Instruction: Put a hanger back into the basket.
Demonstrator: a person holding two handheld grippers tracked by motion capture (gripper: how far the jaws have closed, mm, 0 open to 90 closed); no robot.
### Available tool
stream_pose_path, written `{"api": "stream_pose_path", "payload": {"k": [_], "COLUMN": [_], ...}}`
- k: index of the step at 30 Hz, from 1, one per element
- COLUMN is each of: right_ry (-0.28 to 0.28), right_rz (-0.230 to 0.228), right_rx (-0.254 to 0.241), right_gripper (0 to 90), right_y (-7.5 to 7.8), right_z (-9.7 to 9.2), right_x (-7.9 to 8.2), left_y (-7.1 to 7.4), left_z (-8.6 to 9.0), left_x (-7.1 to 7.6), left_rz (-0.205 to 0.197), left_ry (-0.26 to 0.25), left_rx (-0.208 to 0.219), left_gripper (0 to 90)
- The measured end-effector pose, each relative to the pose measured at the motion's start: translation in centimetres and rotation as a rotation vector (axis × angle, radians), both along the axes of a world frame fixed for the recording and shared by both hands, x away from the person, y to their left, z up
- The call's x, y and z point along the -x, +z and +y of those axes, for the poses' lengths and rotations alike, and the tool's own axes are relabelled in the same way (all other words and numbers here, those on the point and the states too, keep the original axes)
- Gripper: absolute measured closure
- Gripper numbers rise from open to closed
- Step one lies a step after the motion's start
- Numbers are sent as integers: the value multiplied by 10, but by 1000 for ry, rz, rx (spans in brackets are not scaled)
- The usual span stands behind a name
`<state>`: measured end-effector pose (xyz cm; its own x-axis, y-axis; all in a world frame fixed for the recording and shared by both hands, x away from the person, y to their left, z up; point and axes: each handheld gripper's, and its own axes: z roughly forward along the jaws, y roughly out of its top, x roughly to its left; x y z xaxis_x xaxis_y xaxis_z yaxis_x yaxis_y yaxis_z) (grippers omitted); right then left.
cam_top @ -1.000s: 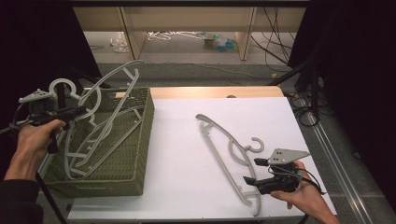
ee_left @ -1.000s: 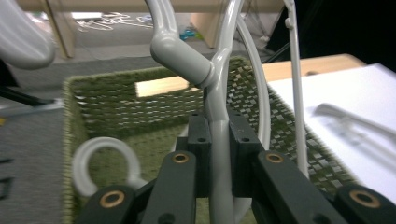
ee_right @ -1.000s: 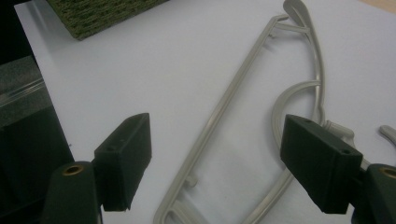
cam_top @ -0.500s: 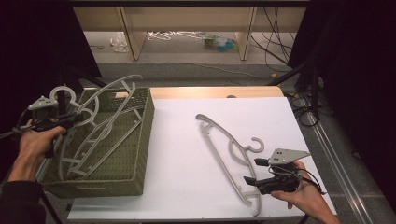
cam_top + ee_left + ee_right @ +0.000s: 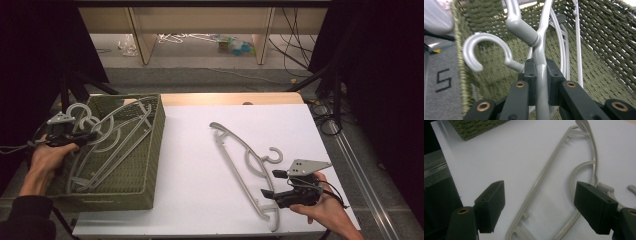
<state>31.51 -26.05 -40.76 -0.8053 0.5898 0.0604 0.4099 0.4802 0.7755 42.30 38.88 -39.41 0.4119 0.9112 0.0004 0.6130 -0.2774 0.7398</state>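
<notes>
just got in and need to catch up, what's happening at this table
A person holds a gripper in each hand and is handling grey plastic hangers. The left gripper is shut on a hanger at its neck, holding it in the green woven basket at the table's left, where at least one other hanger lies. The right gripper is open, its fingers spread over a second hanger lying flat on the white tabletop, not gripping it.

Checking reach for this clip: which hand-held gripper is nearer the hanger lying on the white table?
Right. The right hand-held gripper hangs open at the hanger lower end; the left hand-held gripper is across the table at the basket.
</notes>
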Motion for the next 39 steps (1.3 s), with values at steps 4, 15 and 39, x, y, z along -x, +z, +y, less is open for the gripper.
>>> {"api": "stream_pose_path", "payload": {"k": [4, 15, 39], "right_ry": [-4, -14, -132], "right_rz": [8, 4, -4], "right_rx": [-1, -1, -31], "right_gripper": [256, 256, 229], "right_y": [0, -1, -18], "right_z": [0, -2, -5], "right_x": [0, -1, -10], "left_y": [-10, 0, 36], "left_z": [-3, -7, -126], "left_x": [-2, 2, 129], "left_rz": [15, -8, -295], "left_ry": [36, 121, -20], "left_rx": [62, 27, 327], "left_gripper": [804, 585, 298]}}
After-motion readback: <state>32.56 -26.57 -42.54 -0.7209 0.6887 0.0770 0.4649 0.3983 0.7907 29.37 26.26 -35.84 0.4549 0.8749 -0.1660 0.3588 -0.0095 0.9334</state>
